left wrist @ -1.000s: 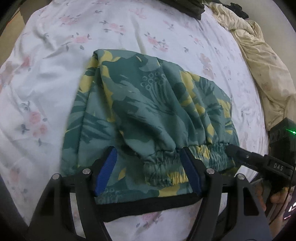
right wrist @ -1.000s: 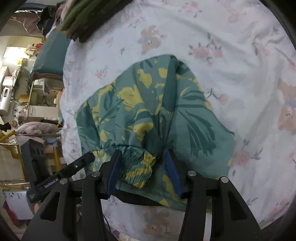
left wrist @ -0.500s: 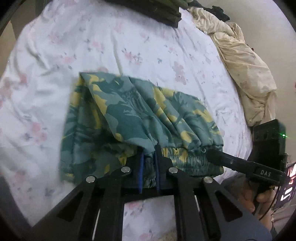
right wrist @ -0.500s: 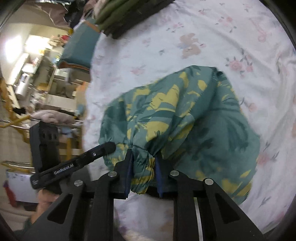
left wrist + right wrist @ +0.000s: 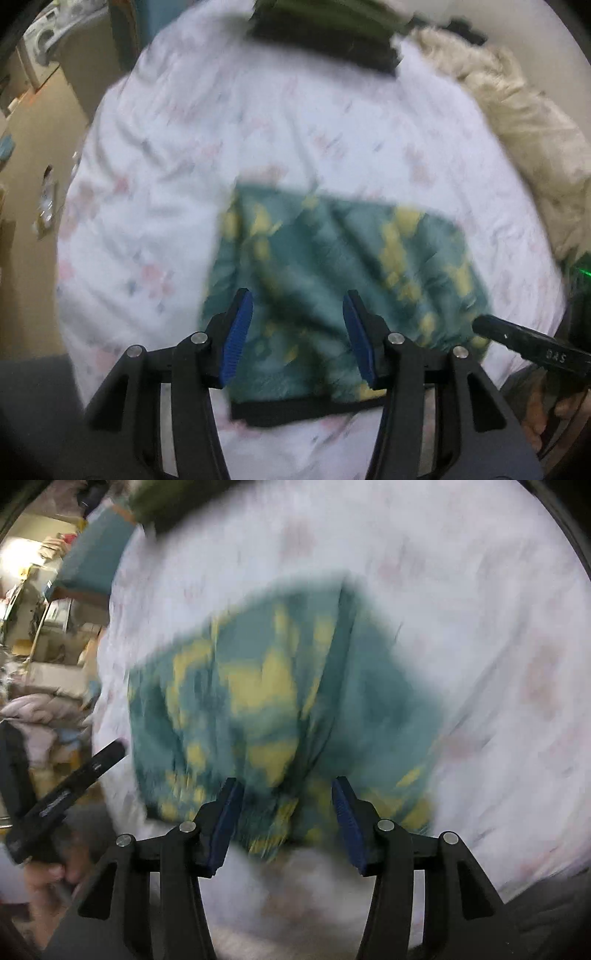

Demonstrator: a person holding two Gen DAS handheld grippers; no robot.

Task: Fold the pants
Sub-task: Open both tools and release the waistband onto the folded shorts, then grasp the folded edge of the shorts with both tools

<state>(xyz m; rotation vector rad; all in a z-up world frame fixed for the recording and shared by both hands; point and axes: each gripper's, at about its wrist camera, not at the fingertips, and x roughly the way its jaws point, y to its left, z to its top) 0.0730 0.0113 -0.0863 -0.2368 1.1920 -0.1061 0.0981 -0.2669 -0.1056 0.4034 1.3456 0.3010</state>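
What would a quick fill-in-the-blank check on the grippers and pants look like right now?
1. The left hand-held gripper has its jaws ____.
2. The right hand-held gripper has its jaws ____.
3. The pants are green with ____ patches.
4. They lie on a ____-printed bedsheet.

Missing words: open; open; yellow; floral

The left gripper (image 5: pixel 297 330) has its jaws spread wide, the blue pads (image 5: pixel 236 334) well apart and nothing between them. The right gripper (image 5: pixel 286 819) is spread wide too, its pads (image 5: pixel 227 821) apart and bare. From the left wrist view, the right gripper's finger (image 5: pixel 517 341) pokes in at the near right, with the right hand (image 5: pixel 546 413) below it. From the right wrist view, the left gripper's finger (image 5: pixel 70 788) pokes in at the near left, gripped by the left hand (image 5: pixel 51 877). Both views are blurred.
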